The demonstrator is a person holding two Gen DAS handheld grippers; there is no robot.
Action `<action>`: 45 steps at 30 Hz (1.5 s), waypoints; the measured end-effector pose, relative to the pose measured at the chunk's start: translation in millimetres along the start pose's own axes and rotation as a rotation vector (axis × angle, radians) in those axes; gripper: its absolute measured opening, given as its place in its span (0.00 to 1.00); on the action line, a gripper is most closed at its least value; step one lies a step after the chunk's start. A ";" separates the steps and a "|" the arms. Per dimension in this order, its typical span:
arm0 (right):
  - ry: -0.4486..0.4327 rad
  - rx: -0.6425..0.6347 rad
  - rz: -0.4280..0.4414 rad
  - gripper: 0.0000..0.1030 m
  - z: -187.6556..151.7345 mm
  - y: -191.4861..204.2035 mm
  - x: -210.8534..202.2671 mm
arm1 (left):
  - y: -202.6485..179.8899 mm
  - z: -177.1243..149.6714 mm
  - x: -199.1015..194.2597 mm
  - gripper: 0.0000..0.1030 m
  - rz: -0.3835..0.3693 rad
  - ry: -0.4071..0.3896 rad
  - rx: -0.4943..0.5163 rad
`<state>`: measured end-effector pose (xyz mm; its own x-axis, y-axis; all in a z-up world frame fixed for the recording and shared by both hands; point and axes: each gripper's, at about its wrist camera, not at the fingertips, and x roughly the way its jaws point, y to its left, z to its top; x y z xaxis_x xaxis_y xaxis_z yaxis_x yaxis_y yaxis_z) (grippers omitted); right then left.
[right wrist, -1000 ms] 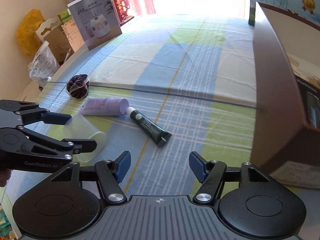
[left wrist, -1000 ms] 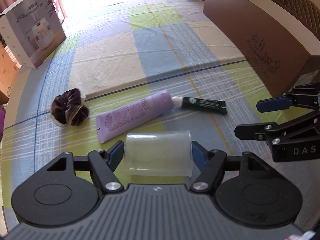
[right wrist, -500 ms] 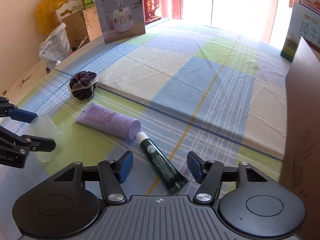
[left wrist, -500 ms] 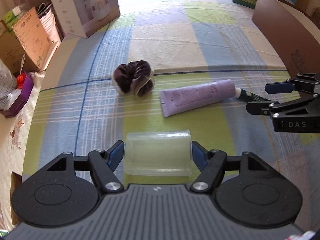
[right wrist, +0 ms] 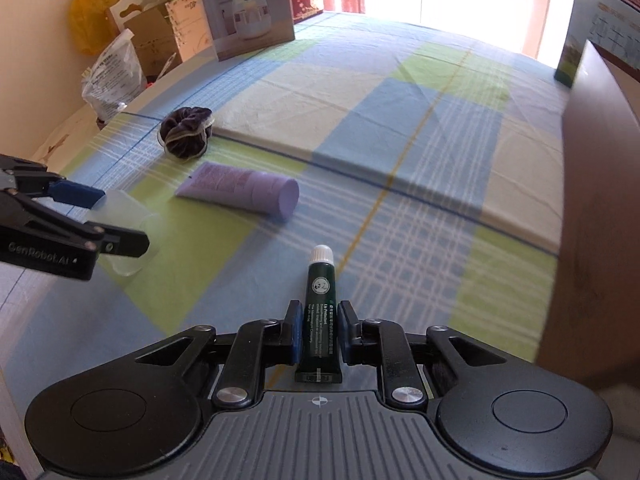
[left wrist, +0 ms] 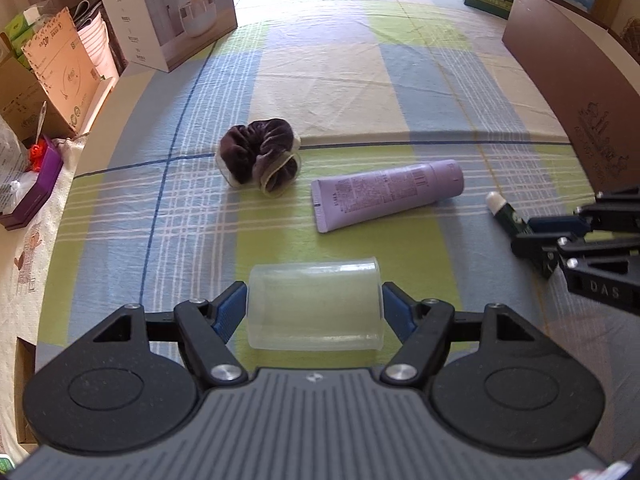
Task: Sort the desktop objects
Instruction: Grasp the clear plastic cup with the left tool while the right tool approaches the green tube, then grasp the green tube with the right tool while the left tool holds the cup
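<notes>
Since a second ago my right tongs (right wrist: pixel 318 338) have gone from standing wide over bare cloth to pinching the dark green tube (right wrist: pixel 319 312), which earlier lay loose against the lilac tube's cap and now sits apart from it.

Going by size: the checked tabletop (left wrist: pixel 340 60) runs away ahead of both tongs. A brown box (left wrist: pixel 576 84) stands to the right of my right tongs; its top is cut off by the frame edge, so I cannot see what is in it. A white humidifier carton (right wrist: pixel 246 12) stands far ahead on the left, with cardboard boxes and bags beside it that I cannot make out clearly.

My left tongs (left wrist: pixel 314 308) hold the clear plastic cup (left wrist: pixel 314 306) lying on its side, one pad on its base and one at its rim, and they are easing apart slightly while the pads remain on it. It looks empty. From the right wrist camera, part of the cup is hidden behind the left tongs.

Ahead of the left tongs lies the lilac tube (left wrist: pixel 386 194), cap pointing toward the right tongs. Left of that, a dark velvet scrunchie (left wrist: pixel 260 156) rests on the cloth.

The green tube's white cap (right wrist: pixel 323 253) points forward from the right tongs; its crimped tail sits against the tong body.
</notes>
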<state>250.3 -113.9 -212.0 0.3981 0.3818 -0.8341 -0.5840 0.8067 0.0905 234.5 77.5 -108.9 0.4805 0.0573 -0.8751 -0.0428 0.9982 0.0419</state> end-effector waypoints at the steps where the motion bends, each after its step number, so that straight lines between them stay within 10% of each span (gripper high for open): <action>1: 0.000 0.006 -0.011 0.15 -4.0 0.4 -3.5 | -1.6 -0.4 0.6 0.71 0.000 -0.002 0.005; 17: -0.018 0.005 -0.048 0.25 -8.8 -4.1 -7.0 | -27.7 -2.1 12.8 0.66 0.006 0.015 0.069; 45: 0.048 0.069 0.008 0.13 -49.2 -9.7 -43.3 | -86.8 -27.3 -7.3 0.66 -0.061 0.054 0.157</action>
<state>203.9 -160.5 -203.5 0.3585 0.3672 -0.8583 -0.5358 0.8338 0.1330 210.7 -10.0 -119.3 0.4298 0.0001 -0.9029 0.1246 0.9904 0.0594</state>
